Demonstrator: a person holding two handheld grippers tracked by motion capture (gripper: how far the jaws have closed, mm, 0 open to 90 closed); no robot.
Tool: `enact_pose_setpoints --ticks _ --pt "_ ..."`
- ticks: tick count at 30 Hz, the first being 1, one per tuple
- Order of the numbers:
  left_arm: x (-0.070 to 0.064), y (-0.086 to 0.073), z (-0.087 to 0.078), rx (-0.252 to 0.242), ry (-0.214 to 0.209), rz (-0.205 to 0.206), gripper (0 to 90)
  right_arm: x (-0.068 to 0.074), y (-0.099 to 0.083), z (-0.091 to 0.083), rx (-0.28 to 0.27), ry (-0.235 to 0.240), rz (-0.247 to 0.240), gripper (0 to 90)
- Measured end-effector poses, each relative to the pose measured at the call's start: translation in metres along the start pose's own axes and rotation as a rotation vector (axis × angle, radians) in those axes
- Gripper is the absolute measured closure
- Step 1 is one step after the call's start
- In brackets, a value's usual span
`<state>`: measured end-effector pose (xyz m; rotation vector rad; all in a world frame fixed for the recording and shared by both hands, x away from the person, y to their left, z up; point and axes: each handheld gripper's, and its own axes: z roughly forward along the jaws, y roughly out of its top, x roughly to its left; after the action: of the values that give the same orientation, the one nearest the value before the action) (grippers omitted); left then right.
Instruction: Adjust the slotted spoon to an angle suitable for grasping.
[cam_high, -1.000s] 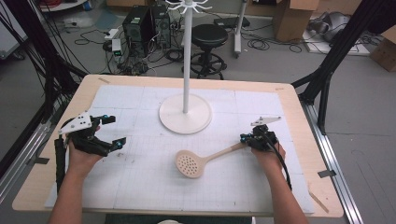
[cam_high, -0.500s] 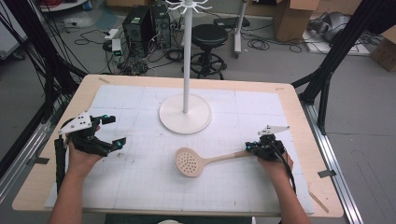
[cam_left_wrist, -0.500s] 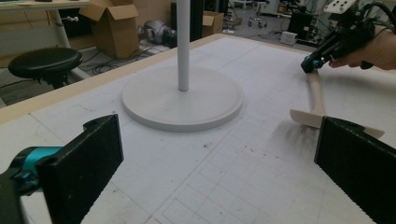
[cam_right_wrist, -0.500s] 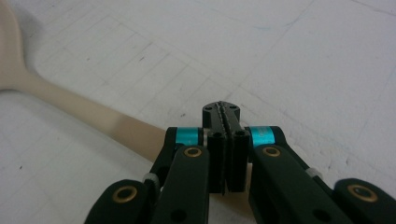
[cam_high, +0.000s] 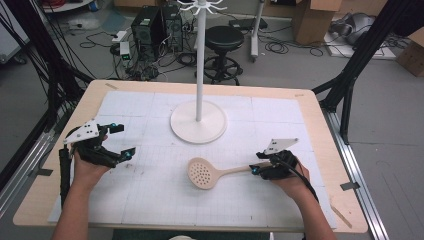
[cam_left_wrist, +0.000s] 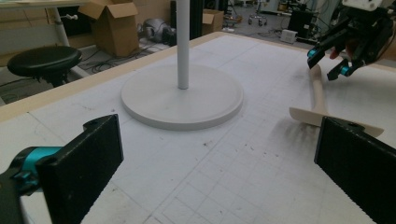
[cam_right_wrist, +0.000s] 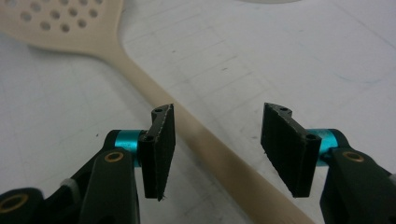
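Note:
A cream slotted spoon lies flat on the white gridded mat, its head toward the middle and its handle pointing right. My right gripper is at the handle's end. In the right gripper view it stands open, with the spoon's handle running on the mat between the two jaws and touching neither. My left gripper hovers open over the mat's left side with nothing in it. In the left gripper view its jaws are spread wide, facing the spoon and the right gripper.
A white hook stand has its round base on the mat's far middle, and its pole rises straight up; it also appears as the stand base. The wooden table borders the mat. A stool and cables lie on the floor beyond.
My right gripper has shifted right and down toward the near edge, along the handle's end. The spoon's head has barely moved. The left gripper holds still.

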<state>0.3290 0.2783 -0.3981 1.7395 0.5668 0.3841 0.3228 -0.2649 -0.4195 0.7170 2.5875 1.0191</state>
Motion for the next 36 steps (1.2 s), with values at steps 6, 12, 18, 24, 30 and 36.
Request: enact_pose_setpoints --ticks 6,12,18,24,30,36 --pt "0.0 0.0 -0.001 -0.008 0.001 0.0 1.7 0.004 0.003 0.018 0.106 0.022 -0.039 47.9" --pt "0.0 0.0 0.001 0.002 -0.001 0.002 1.7 -0.001 0.003 0.02 0.089 0.077 -0.025 53.1" --pt "0.0 0.001 0.002 -0.003 -0.003 0.005 1.7 0.007 0.018 0.034 0.079 0.108 -0.082 61.7" --pt "0.002 0.001 -0.001 -0.016 0.002 0.001 1.7 0.026 0.043 0.057 0.08 0.159 -0.157 68.9" --pt "0.002 0.001 -0.001 -0.014 0.0 0.001 1.7 0.039 0.057 0.069 0.089 0.173 -0.192 62.2" --pt "0.002 0.001 -0.003 -0.016 0.002 0.0 1.7 0.027 0.044 0.036 0.007 0.155 -0.126 52.4"
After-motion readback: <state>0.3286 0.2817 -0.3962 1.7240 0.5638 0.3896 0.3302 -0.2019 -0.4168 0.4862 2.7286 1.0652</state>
